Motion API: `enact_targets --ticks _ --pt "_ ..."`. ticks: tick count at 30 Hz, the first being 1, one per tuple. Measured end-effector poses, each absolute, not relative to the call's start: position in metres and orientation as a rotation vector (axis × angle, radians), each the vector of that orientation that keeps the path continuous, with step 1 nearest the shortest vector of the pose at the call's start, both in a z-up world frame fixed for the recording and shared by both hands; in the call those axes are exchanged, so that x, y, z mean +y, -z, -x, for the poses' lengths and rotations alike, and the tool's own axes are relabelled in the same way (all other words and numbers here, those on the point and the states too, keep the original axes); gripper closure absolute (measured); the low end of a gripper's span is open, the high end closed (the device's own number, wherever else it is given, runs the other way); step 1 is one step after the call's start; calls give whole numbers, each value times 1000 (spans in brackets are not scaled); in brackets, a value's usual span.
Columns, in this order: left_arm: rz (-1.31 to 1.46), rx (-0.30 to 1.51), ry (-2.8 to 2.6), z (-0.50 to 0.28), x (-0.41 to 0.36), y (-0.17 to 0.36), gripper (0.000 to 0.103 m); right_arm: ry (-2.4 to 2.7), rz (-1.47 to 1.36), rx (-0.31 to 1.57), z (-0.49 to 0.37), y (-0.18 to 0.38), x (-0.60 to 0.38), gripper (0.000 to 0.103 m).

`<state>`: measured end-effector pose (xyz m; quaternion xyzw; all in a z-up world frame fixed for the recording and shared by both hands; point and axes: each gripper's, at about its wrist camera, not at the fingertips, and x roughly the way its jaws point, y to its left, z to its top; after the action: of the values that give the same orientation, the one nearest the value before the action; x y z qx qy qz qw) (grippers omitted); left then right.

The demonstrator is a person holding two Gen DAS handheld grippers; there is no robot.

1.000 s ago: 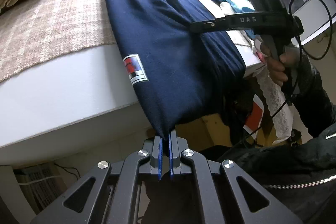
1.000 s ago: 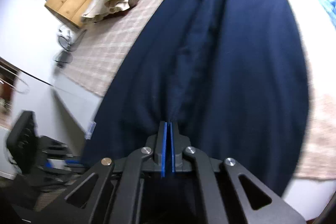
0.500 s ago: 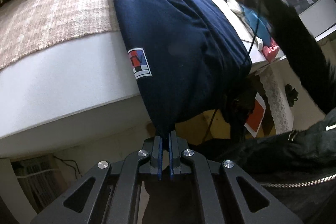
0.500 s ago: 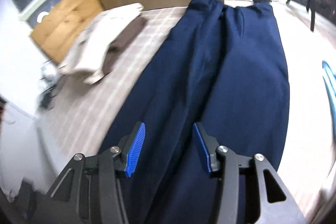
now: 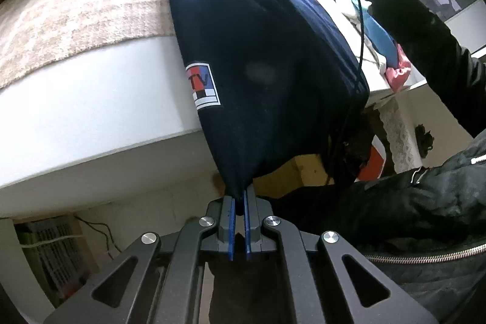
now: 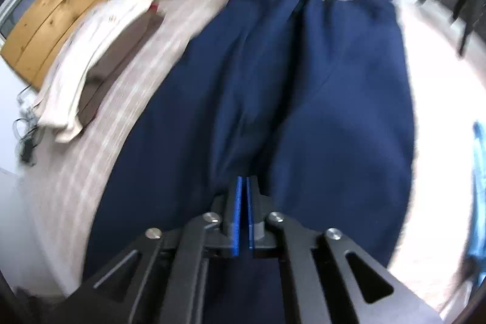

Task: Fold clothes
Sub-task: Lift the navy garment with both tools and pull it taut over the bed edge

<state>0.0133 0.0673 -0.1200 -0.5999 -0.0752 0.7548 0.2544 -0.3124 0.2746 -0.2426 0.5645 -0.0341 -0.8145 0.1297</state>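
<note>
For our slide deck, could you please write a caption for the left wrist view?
Left gripper shut on the hanging end of navy trousers draped over the bed edge.

Dim fisheye views (right one motion-blurred), window glare blowing out edges.

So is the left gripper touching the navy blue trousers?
Touching: the left wrist view shows the left gripper shut on the navy blue trousers' hanging end.

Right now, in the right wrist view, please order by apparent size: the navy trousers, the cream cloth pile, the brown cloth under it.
1. navy trousers, by far the largest
2. cream cloth pile
3. brown cloth, mostly covered by the pile, so its true size is unsure
</note>
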Motion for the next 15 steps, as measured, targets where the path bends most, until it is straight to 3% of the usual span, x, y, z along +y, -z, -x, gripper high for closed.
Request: enact_targets --ticks 2,3,5,10,11,12,13,15 --pt "1630 -209 -2050 -14 67 118 99 2410 -1564 -90 300 230 274 90" --pt "1630 -209 -2049 -14 67 118 99 2377 -1522 -97 293 225 271 77" --pt "1634 -201 -2047 -14 68 117 99 2339 -1499 -79 290 225 262 62" --pt "1641 -187 -2052 -13 71 116 99 2347 -1544 11 307 241 247 62" --pt "1644 -186 -2055 -13 71 116 99 2345 -1559 13 312 244 246 66" --pt "1646 -186 -2055 -14 72 116 99 2333 -1562 9 314 244 245 91" --pt "1648 -188 -2055 -14 73 116 99 2315 -1559 1 315 243 245 99" --pt "1651 -193 -2056 -15 74 116 99 2348 -1541 7 313 234 251 100"
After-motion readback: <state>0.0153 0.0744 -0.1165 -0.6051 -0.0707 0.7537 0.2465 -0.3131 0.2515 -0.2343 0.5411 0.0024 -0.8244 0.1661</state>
